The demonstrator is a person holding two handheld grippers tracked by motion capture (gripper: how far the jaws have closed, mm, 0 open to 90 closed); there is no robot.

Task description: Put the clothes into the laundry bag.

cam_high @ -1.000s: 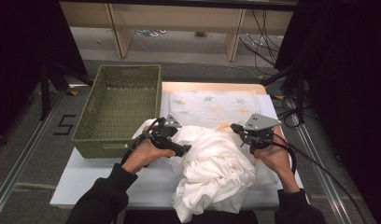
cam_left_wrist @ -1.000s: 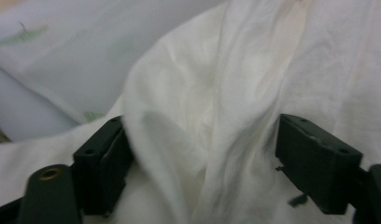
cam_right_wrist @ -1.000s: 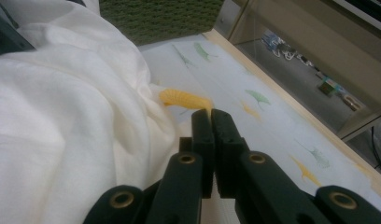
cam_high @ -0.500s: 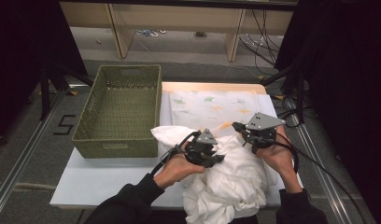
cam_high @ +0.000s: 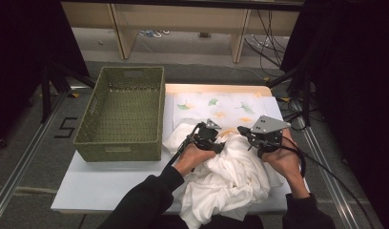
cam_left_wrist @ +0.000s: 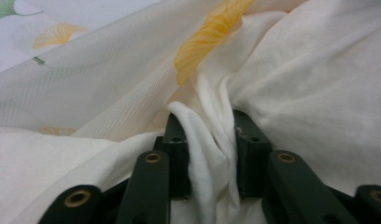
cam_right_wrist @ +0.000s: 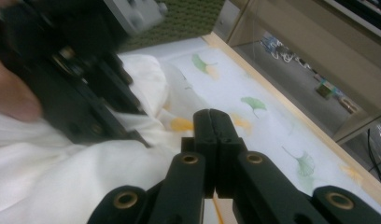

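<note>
The white cloth looks soft, matt and creased, its sheer mesh edge finely woven, while the basket is rough green wicker, the table smooth matt white board, and the left gripper matt black plastic with brass-coloured rivets.

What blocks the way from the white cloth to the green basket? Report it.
Nothing visible does. The white cloth lies bunched right of the green basket, whose open top holds nothing. The left tool grips a cloth fold.
</note>
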